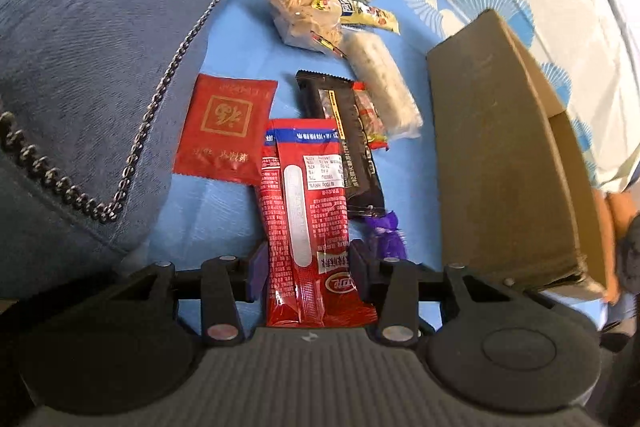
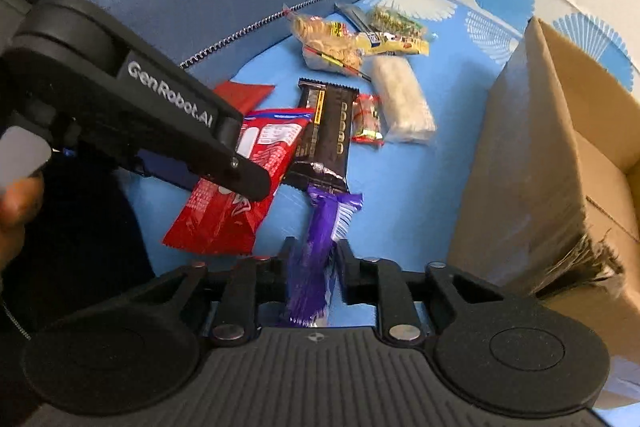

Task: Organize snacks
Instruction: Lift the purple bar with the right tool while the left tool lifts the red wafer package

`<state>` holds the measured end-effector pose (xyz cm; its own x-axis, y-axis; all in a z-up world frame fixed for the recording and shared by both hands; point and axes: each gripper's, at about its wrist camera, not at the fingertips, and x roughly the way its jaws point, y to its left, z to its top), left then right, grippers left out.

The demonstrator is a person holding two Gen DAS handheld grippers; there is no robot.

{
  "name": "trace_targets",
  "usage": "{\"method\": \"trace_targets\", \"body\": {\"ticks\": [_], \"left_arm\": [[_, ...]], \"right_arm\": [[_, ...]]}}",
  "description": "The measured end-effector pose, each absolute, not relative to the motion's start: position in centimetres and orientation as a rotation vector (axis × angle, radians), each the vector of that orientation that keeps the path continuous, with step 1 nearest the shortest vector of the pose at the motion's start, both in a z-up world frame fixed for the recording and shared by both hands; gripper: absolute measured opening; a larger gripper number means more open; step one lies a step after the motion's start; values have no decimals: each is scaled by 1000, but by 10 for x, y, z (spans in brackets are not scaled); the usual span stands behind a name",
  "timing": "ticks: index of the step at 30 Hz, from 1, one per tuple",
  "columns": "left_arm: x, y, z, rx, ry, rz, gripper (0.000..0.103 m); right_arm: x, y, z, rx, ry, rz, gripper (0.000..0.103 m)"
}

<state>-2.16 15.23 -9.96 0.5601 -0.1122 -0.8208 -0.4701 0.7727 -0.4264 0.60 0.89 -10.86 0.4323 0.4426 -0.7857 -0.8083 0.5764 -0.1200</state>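
Left claw (image 1: 308,267) clamped on one red snack packet (image 1: 308,211); right claw (image 2: 314,259) clamped on one purple wrapper (image 2: 320,247). On the blue sheet (image 2: 400,187): one flat red sachet (image 1: 226,131), one black bar (image 2: 328,131), one small red candy (image 2: 366,121), one white roll (image 2: 402,107), one cardboard box (image 2: 528,155) at right

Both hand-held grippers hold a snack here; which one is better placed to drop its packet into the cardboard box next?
Probably the right hand-held gripper. It grips the purple wrapper, and the cardboard box stands directly to its right. The left hand-held gripper, holding the red packet, sits farther from the box.
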Motion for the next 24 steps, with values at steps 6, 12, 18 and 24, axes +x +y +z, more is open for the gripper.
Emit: {"method": "trace_targets", "body": {"ticks": [6,12,18,24], "left_arm": [[-14,136,-97,-534,976,277,55],[-7,122,-98,-429,985,288,60],[-5,117,-99,-395,981,298,53],[-17,122,-89,-463,905,260,49]], "right_arm": [[10,8,-118,-527,830,819,41],[11,7,-122,-524,855,835,40],[7,0,-119,-539,831,845,19],[6,-11,-103,-498,778,840,18]]}}
